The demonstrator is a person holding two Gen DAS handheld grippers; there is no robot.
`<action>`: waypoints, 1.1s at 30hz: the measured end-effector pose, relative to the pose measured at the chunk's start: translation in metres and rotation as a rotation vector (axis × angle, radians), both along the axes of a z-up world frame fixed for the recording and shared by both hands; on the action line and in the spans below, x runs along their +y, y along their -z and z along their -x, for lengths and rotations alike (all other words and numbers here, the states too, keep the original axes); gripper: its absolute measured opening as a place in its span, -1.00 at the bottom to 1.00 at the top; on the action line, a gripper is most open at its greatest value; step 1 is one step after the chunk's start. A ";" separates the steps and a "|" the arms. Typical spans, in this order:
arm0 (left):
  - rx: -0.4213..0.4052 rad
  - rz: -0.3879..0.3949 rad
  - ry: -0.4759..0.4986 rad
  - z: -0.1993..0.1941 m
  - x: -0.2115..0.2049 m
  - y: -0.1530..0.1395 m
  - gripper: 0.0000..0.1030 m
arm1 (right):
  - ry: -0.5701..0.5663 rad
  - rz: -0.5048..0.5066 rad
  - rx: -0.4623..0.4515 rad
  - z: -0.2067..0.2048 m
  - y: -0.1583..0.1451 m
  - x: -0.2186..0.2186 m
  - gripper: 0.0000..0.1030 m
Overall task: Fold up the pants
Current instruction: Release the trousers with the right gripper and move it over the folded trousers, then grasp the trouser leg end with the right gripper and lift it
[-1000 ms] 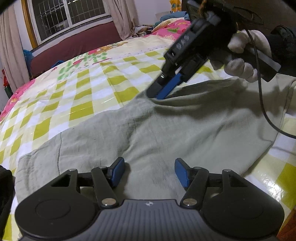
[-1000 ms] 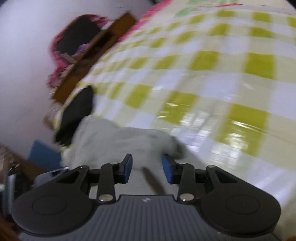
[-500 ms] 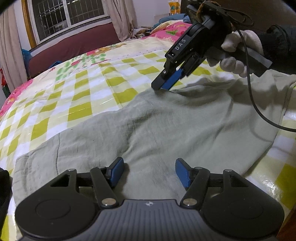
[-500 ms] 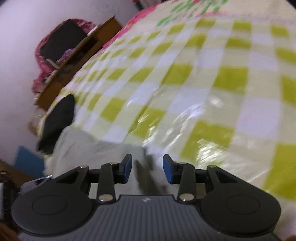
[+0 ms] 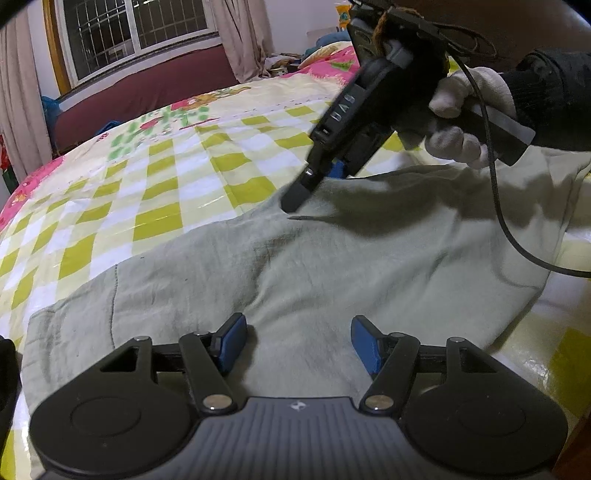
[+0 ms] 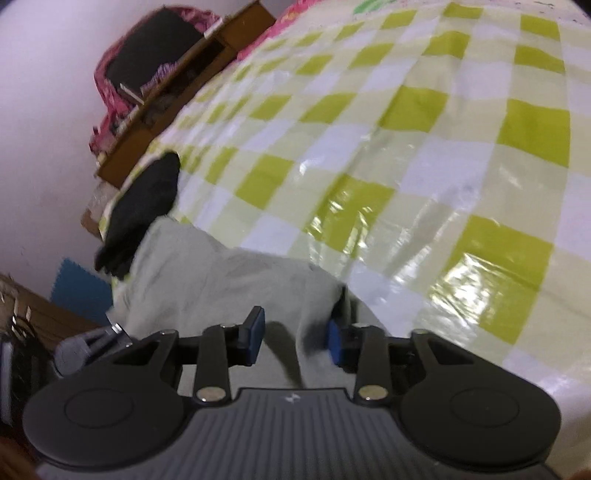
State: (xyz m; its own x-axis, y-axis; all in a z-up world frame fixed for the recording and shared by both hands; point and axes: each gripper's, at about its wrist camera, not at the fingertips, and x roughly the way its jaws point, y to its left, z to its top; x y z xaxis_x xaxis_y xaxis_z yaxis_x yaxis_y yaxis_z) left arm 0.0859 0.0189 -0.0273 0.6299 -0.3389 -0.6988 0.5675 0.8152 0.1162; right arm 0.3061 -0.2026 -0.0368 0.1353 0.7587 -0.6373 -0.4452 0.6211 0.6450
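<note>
Pale grey-green pants [image 5: 332, 258] lie spread across the near part of a bed with a yellow and white checked cover [image 5: 166, 192]. My left gripper [image 5: 297, 343] is open, low over the near edge of the pants, holding nothing. My right gripper [image 5: 295, 199] comes in from the upper right in a white-gloved hand and its tips press on the far edge of the pants. In the right wrist view the right gripper [image 6: 293, 338] is open, with a raised ridge of the pants [image 6: 229, 288] between its blue pads.
A dark red headboard or sofa [image 5: 147, 92] and a barred window [image 5: 129, 33] stand beyond the bed. A black cloth [image 6: 144, 210] lies at the bed's corner by the pants. A wooden shelf with clutter [image 6: 166, 85] stands along the wall. A black cable [image 5: 509, 229] hangs over the pants.
My right gripper lifted a little off the pants edge, then came down again onto the far edge, nearer the middle. The left gripper has stayed put and open.
</note>
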 end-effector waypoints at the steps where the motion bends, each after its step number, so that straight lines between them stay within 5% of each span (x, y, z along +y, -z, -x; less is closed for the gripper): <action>1: 0.003 0.000 -0.002 -0.001 0.000 0.000 0.49 | 0.043 -0.020 0.012 -0.003 -0.001 -0.001 -0.77; 4: 0.014 -0.006 -0.015 -0.007 0.000 -0.001 0.54 | 0.222 -0.029 0.065 -0.021 0.007 -0.019 -0.89; 9: 0.012 -0.020 -0.031 -0.006 0.000 0.000 0.57 | 0.412 0.097 0.042 -0.029 -0.003 -0.040 -0.74; 13: -0.037 -0.018 -0.046 0.006 0.004 -0.004 0.57 | 0.414 0.110 -0.127 0.040 -0.048 -0.053 -0.59; 17: -0.059 -0.042 -0.051 0.022 0.005 -0.006 0.57 | 0.433 0.138 -0.039 0.118 -0.031 -0.067 -0.46; 18: -0.070 -0.071 -0.048 0.027 0.006 -0.003 0.58 | 0.483 0.195 -0.011 0.132 -0.021 -0.077 -0.47; 20: -0.090 -0.097 -0.049 0.035 0.009 -0.002 0.60 | 0.658 0.205 0.050 0.158 -0.001 -0.117 -1.00; 22: -0.091 -0.120 -0.055 0.040 0.010 -0.006 0.60 | 0.880 0.104 0.104 0.185 0.004 -0.167 -1.00; 23: -0.095 -0.138 -0.056 0.042 0.008 -0.009 0.60 | 0.957 0.084 0.096 0.199 0.000 -0.185 -0.74; 25: -0.104 -0.176 -0.056 0.045 0.002 -0.012 0.60 | 1.094 0.148 0.018 0.231 -0.013 -0.215 -0.60; 33: -0.128 -0.252 0.050 0.064 -0.047 -0.020 0.59 | 1.533 0.018 -0.052 0.353 -0.013 -0.314 -0.62</action>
